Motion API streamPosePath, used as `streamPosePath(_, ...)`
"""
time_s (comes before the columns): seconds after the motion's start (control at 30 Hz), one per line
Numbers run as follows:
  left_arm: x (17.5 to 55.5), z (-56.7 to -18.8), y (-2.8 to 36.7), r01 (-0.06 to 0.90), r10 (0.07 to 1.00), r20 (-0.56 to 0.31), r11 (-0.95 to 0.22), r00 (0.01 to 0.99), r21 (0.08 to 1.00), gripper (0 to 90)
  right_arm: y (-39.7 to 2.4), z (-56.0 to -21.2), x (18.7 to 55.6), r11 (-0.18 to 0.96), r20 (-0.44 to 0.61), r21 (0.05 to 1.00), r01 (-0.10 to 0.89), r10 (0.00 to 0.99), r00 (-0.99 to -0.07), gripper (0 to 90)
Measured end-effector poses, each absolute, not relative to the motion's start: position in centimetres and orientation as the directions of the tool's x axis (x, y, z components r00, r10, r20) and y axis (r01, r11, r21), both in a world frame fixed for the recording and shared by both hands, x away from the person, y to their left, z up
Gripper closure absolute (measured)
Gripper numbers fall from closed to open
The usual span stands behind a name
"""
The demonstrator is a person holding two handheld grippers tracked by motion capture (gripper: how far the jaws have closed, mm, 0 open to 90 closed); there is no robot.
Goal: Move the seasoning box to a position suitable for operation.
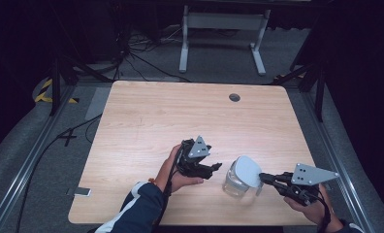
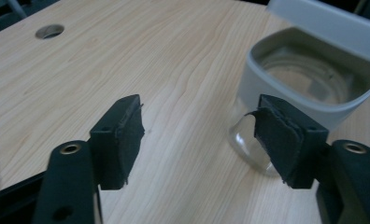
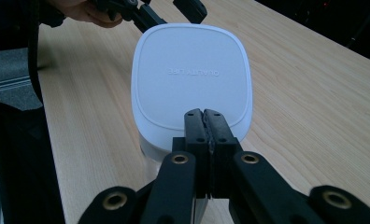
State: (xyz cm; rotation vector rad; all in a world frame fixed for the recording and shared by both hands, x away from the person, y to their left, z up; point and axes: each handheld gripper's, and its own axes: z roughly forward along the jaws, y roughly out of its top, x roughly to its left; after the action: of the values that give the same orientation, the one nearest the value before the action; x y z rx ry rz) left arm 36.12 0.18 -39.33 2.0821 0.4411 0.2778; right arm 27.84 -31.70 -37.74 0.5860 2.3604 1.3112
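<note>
A clear container (image 1: 234,183) with a pale grey rim (image 2: 254,81) stands near the table's front right. Its white lid (image 1: 248,171) is tilted up above the opening. My right gripper (image 1: 263,177) comes in from the right, and its jaws are pressed together at the lid's near edge (image 3: 192,70). My left gripper (image 1: 217,167) hovers just left of the container, jaws apart with only bare tabletop between them (image 2: 199,140). In the right gripper view the left gripper's tips (image 3: 164,11) sit just beyond the lid.
The wooden table (image 1: 180,116) has a round cable hole (image 1: 234,97) near its far edge. A small flat device (image 1: 78,192) lies at the front left corner. Cables and a white desk frame (image 1: 224,29) are on the floor beyond.
</note>
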Motion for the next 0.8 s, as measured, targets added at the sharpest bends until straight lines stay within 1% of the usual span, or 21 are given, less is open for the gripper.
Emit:
streamPosePath(0.07,36.0,-39.3,-0.3,0.175,0.4,0.041,-0.489,0.915,0.855,45.0,-31.7,-37.8,27.9,0.478,-0.12,0.861,0.175,0.524,-0.843,89.4)
streamPosePath(0.1,35.9,-39.3,-0.6,0.162,0.396,0.057,-0.497,0.916,0.852,51.5,-31.7,-37.8,27.9,0.476,-0.116,0.861,0.178,0.525,-0.843,89.4)
streamPosePath(0.13,35.9,-39.4,-0.7,0.162,0.394,0.052,-0.49,0.917,0.856,59.2,-31.7,-37.8,27.9,0.477,-0.118,0.861,0.176,0.524,-0.843,89.4)
streamPosePath(0.2,35.8,-39.5,-1.0,0.148,0.358,0.044,-0.49,0.933,0.859,71.1,-31.7,-37.7,27.9,0.478,-0.12,0.861,0.175,0.524,-0.843,89.4)
streamPosePath(0.3,35.6,-39.5,-1.3,0.132,0.337,0.053,-0.502,0.94,0.855,81.7,-31.7,-37.8,27.9,0.479,-0.118,0.86,0.177,0.524,-0.844,89.4)
streamPosePath(0.33,35.5,-39.5,-1.5,0.116,0.317,0.06,-0.508,0.946,0.854,81.7,-31.7,-37.8,27.9,0.48,-0.119,0.859,0.178,0.524,-0.843,89.4)
streamPosePath(0.4,35.4,-39.5,-1.7,0.107,0.3,0.062,-0.515,0.952,0.85,87.2,-31.7,-37.8,27.9,0.485,-0.118,0.856,0.182,0.524,-0.844,89.4)
streamPosePath(0.47,35.3,-39.5,-2.1,0.09,0.277,0.07,-0.525,0.958,0.846,89.5,-31.5,-38.0,27.9,0.494,-0.126,0.851,0.179,0.522,-0.844,89.3)
streamPosePath(0.7,34.9,-39.0,-2.5,0.083,0.276,0.075,-0.519,0.958,0.851,89.6,-31.5,-38.0,28.0,0.494,-0.122,0.85,0.181,0.52,-0.846,89.2)
streamPosePath(0.8,34.6,-38.6,-2.8,0.065,0.264,0.086,-0.515,0.961,0.854,89.6,-31.5,-38.0,28.0,0.496,-0.124,0.85,0.18,0.518,-0.846,89.2)
